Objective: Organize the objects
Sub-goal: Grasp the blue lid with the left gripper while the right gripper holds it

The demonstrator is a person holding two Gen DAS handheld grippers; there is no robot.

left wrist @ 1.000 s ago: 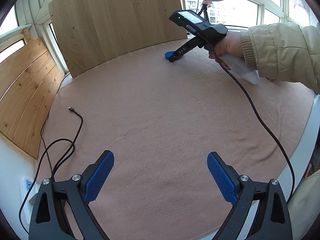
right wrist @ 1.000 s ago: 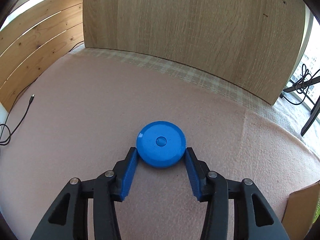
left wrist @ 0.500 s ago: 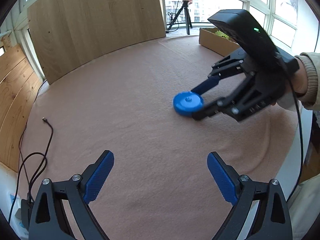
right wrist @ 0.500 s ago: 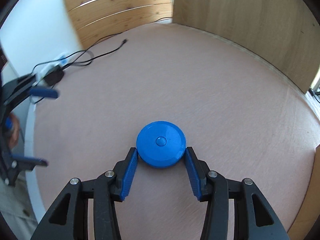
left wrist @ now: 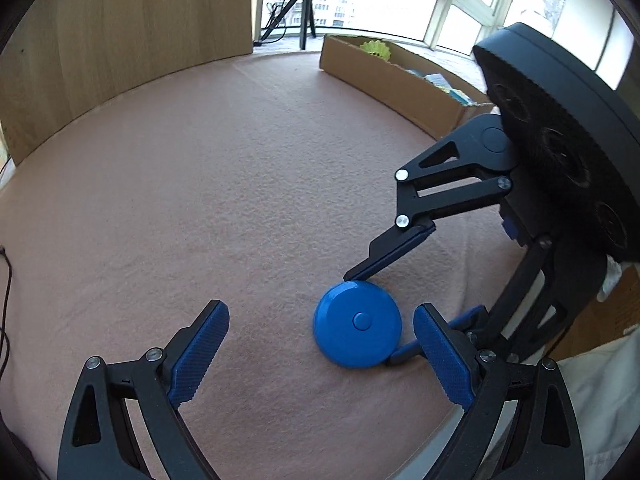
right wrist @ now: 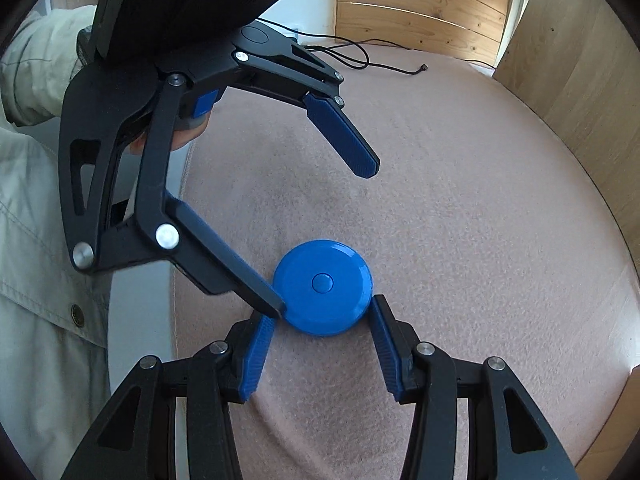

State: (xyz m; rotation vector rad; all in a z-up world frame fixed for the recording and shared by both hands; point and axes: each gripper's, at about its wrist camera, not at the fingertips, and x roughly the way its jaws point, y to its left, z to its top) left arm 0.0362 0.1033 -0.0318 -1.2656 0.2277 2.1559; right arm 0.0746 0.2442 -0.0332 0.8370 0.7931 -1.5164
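A round blue disc (left wrist: 358, 326) (right wrist: 322, 288) with a small centre button lies low over the pink cloth, near the table's front edge. My right gripper (right wrist: 320, 316) is shut on it, one blue pad pressed on each side. In the left wrist view the right gripper (left wrist: 378, 314) reaches in from the right. My left gripper (left wrist: 320, 314) stands open, and the disc sits between its fingers, close to the right-hand one. From the right wrist view, the left gripper (right wrist: 322, 238) comes in from the upper left, its lower finger (right wrist: 240, 276) at the disc's edge.
A cardboard box (left wrist: 400, 80) holding small items stands at the back right of the cloth. Wooden panels (left wrist: 120, 32) wall the far side. A black cable (right wrist: 360, 62) lies at the far end. A person's beige sleeve (right wrist: 32, 60) is at the left, beyond the table edge (right wrist: 140, 300).
The right gripper has brought the disc from the far side of the cloth to the near edge, rolling as it came. The left gripper has tilted down, and the disc now sits between its fingers.
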